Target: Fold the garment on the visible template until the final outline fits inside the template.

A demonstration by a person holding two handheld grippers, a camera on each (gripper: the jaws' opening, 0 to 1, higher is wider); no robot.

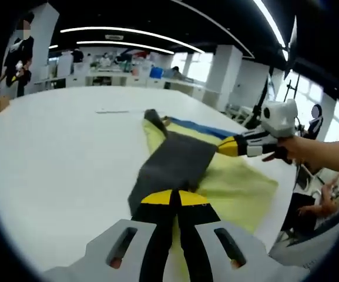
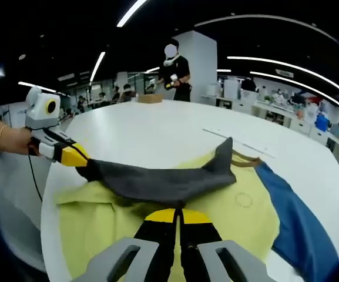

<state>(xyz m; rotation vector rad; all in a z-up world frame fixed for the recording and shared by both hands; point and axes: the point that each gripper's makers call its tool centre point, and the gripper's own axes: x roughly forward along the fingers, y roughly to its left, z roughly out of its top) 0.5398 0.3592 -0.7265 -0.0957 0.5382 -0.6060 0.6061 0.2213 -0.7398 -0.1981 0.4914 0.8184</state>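
Currently I see the dark grey garment (image 1: 175, 164) lying across a yellow-green sheet (image 1: 242, 185) on the white surface (image 1: 57, 158), with a blue cloth (image 1: 198, 127) at the sheet's far edge. In the left gripper view, my left gripper (image 1: 174, 198) has its yellow-tipped fingers clenched on the near edge of the garment, the tips meeting with dark fabric between them. The right gripper (image 1: 228, 147) comes in from the right, its tip touching the garment's side.

In the right gripper view the right gripper (image 2: 179, 215) appears clenched on the garment (image 2: 163, 182) edge as well, though the fabric at the tips is hard to make out. The left gripper (image 2: 75, 157) pinches the garment's other end, which is lifted off the sheet (image 2: 98, 223). A person (image 2: 175, 73) stands beyond the surface (image 2: 157, 129).
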